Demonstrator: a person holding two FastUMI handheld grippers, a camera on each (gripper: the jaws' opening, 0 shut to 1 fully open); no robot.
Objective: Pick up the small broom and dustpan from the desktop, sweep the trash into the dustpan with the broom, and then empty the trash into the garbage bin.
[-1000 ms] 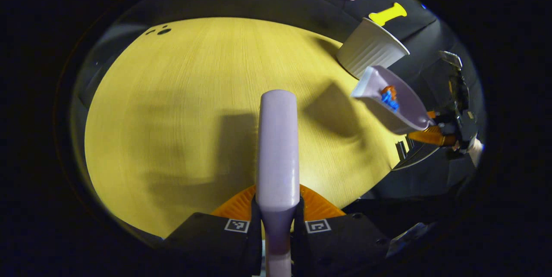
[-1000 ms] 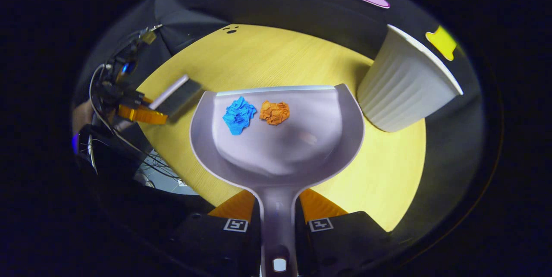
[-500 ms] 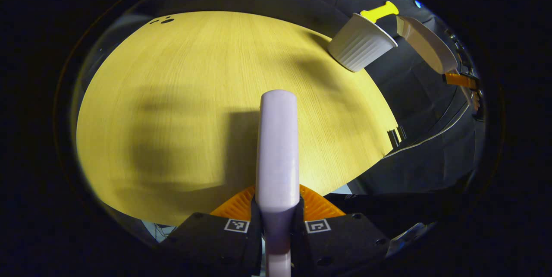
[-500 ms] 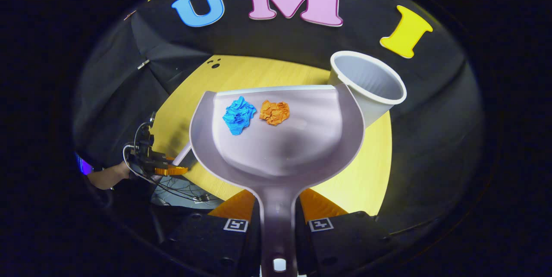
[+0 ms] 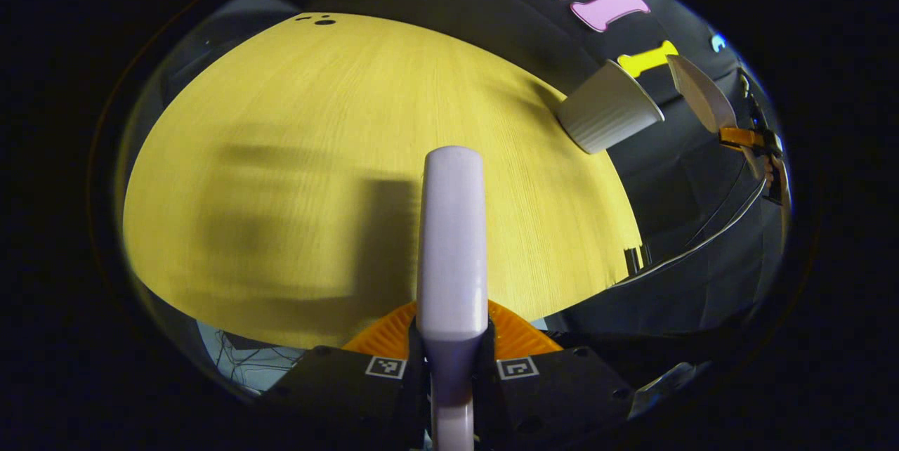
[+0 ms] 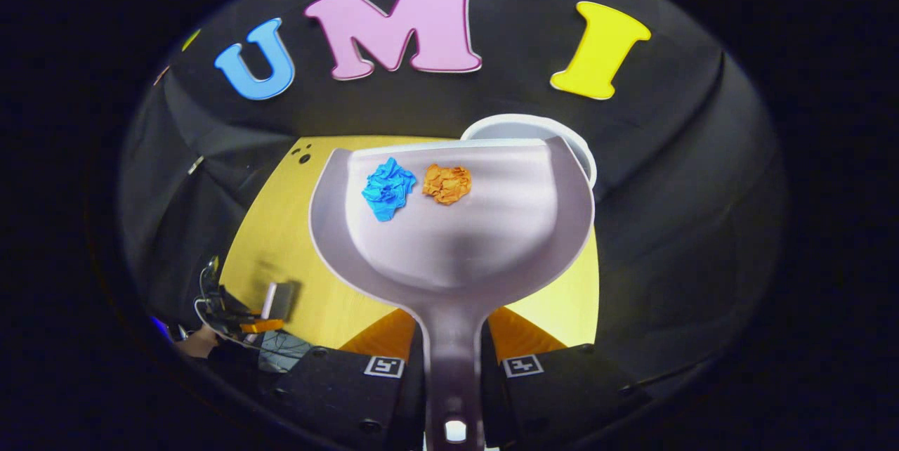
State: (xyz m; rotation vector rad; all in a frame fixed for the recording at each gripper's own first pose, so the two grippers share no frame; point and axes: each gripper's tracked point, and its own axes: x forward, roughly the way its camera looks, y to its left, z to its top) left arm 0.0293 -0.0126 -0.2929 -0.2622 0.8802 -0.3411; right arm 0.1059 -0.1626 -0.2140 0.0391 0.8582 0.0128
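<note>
**Dustpan raised over the bin, broom held above the desk**

While the yellow desktop (image 5: pixel 316 156) spreads wide in the left gripper view, the right gripper view looks down from above, the dustpan (image 6: pixel 449 226) covering most of the white garbage bin (image 6: pixel 583 149), whose open mouth peeks past the pan's far edge. The left view gives the bin's ribbed side instead. The right gripper (image 6: pixel 453 367) clamps the dustpan's handle; the left gripper (image 5: pixel 453 367) clamps the broom (image 5: pixel 453 240) above the desk. In the pan lie a blue paper wad (image 6: pixel 388 187) and a smaller orange wad (image 6: pixel 447 183).
</note>
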